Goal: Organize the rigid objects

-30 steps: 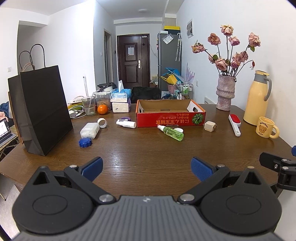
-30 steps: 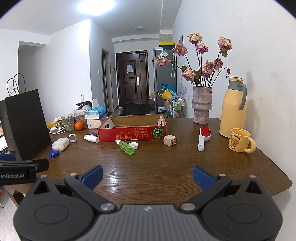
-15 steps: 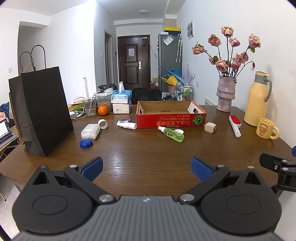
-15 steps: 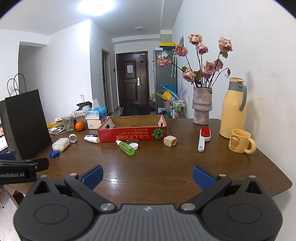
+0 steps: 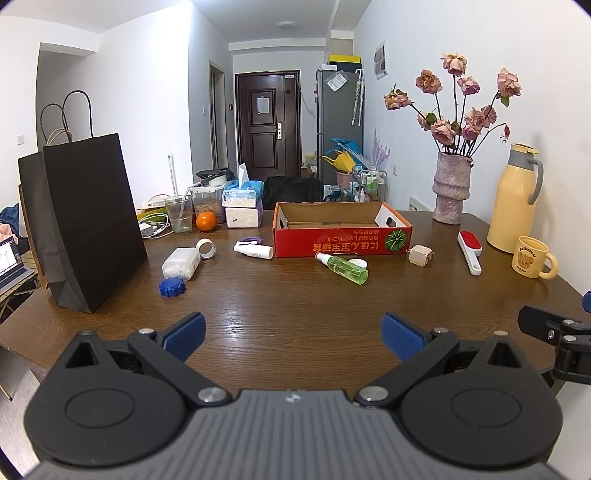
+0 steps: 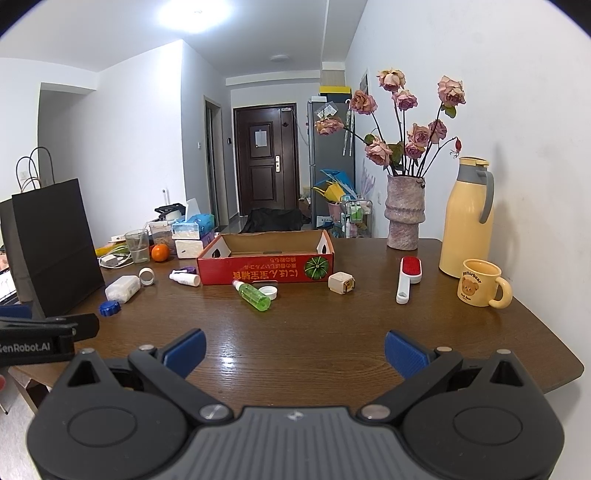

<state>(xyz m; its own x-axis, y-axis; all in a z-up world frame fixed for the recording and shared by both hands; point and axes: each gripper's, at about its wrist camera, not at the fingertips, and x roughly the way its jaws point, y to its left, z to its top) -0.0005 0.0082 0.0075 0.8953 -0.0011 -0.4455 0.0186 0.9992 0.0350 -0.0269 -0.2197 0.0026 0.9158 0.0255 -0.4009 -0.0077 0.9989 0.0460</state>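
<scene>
White walls (image 5: 147, 92), dark door (image 5: 266, 125) down the hallway, grey fridge (image 5: 338, 125), wooden table (image 5: 295, 302), ceiling light (image 6: 195, 14)

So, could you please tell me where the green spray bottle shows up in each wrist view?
Left wrist: the green spray bottle lies on its side right of centre, just in front of the red cardboard box.
Right wrist: the bottle lies left of centre, again just in front of the box.
Shared landmark: that box.

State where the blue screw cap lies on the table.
In the left wrist view the blue screw cap lies left of centre on the table, beside the black paper bag and just before the white bottle.
</scene>
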